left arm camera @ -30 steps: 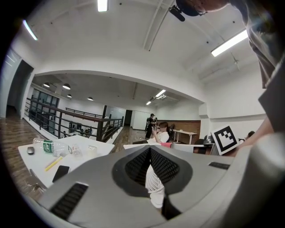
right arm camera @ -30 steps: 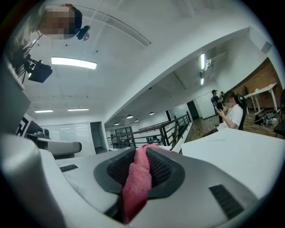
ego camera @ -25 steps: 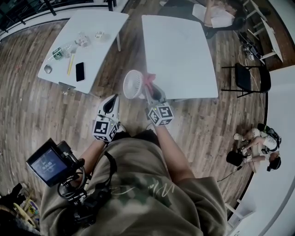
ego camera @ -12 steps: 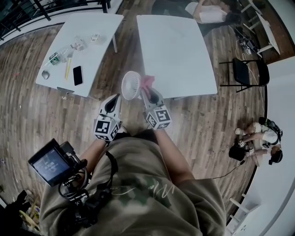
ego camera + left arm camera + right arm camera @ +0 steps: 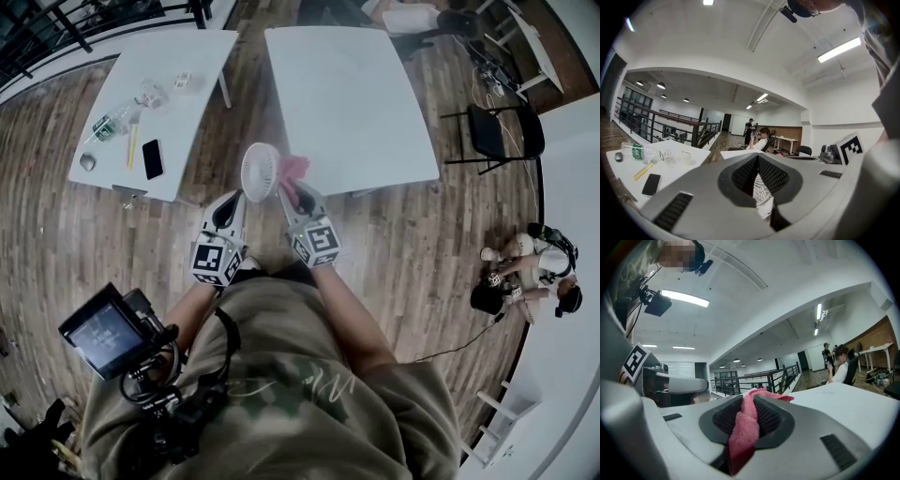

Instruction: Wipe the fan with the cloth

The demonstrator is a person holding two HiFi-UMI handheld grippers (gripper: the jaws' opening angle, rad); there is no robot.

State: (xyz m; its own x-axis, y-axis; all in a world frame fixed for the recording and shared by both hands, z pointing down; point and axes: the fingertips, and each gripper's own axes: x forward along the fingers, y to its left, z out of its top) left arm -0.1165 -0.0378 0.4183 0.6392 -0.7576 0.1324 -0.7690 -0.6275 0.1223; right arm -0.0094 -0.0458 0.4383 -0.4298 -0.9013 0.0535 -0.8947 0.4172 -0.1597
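A small white round fan is held up in the air in front of me, over the wooden floor near the table edge. My left gripper is shut on the fan; its white grille shows between the dark pads in the left gripper view. My right gripper is shut on a pink cloth, which sits bunched against the fan's right side. In the right gripper view the cloth hangs down between the pads and sticks out past the tips.
A large white table stands just beyond the fan. A second white table at the left carries a phone, a bottle and small items. A black chair stands at the right, people sit on the floor.
My right gripper has shifted a little to the left with the cloth, staying beside the fan. The left gripper still grips the fan in about the same place.
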